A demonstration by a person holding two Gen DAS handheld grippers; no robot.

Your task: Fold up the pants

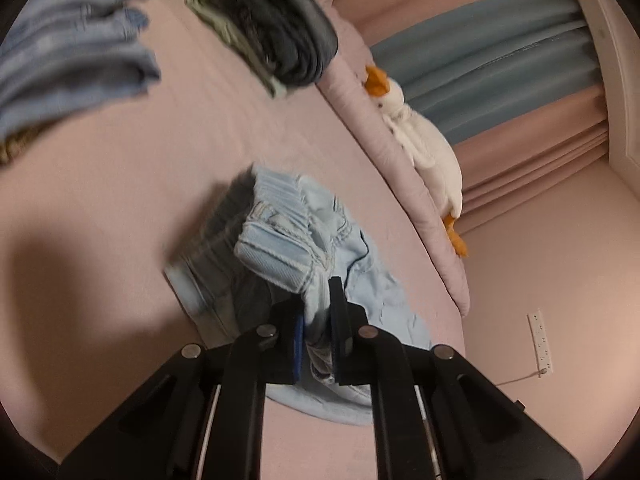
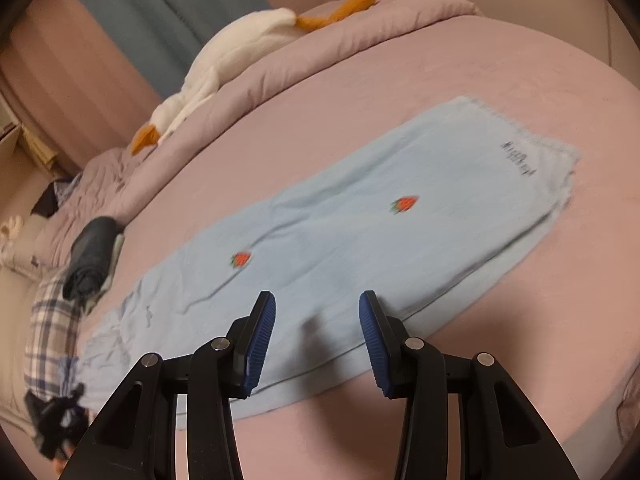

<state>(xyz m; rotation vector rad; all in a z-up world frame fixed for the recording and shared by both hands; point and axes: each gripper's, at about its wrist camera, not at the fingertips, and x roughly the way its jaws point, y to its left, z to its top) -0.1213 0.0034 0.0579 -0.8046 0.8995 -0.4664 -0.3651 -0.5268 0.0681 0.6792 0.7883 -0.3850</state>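
Pale blue pants [image 2: 360, 232] lengthwise across the bed [image 2: 520, 64], waistband pinched in left gripper [image 1: 318, 320], right gripper [image 2: 318, 320] half-open, empty

Bare sheet [image 2: 500, 64] beyond pants [image 2: 360, 220] free; folded pile [image 2: 90, 258], goose plush [image 2: 224, 64] crowd far edge.

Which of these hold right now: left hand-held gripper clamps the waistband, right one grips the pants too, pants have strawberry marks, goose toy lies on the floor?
1. The left hand-held gripper is shut on the waistband. True.
2. The right hand-held gripper grips the pants. False: its jaws stand open, nothing between them.
3. The pants bear two strawberry marks. True.
4. The goose toy lies on the floor. False: it lies on the folded quilt on the bed.
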